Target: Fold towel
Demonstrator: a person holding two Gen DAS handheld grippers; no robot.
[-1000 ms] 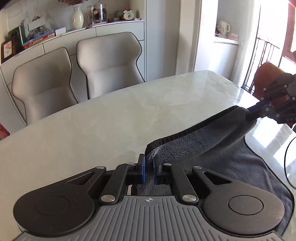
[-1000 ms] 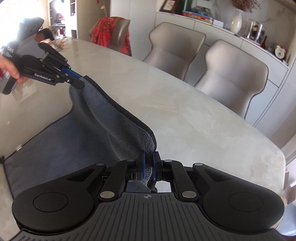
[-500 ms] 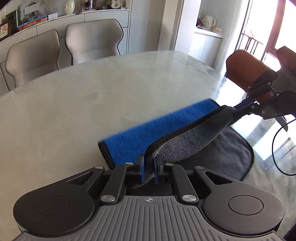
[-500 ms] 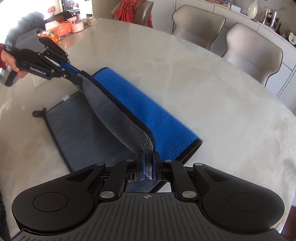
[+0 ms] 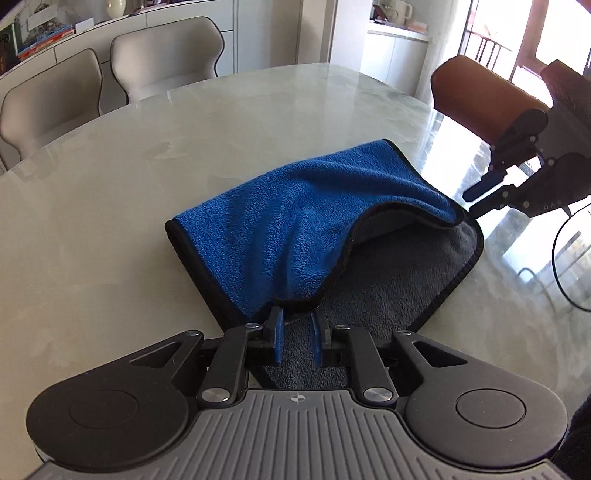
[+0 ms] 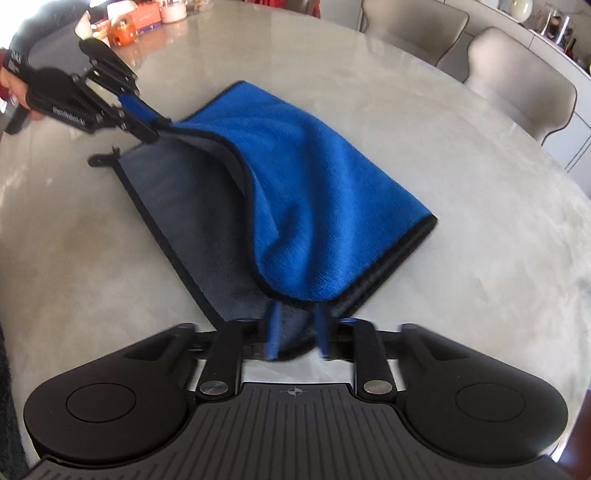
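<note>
Nearest the lens: left gripper [image 5: 297,334] with jaws spread apart, nothing clamped, fingertips just at the near hem of the towel [image 5: 314,221]. Same deal for the right gripper [image 6: 297,334], jaws parted, blue pads blurry, sitting right at the towel's [image 6: 295,192] near corner without pinching it. Towel lying on the pale marble surface [image 5: 110,221], folded over itself: blue side up, draped loosely across the grey side, with a strip of grey left showing along the open edge. Black trim all round, fold not flat, top layer puffed up and rippled. Small hanging loop [image 6: 101,159] poking out at the towel's far corner in the right wrist view. Beyond the towel, two beige chairs [image 5: 110,70] tucked against the surface's far edge. Off past the towel's far side, some orange and pink clutter [image 6: 147,18], too blurred to make out.
</note>
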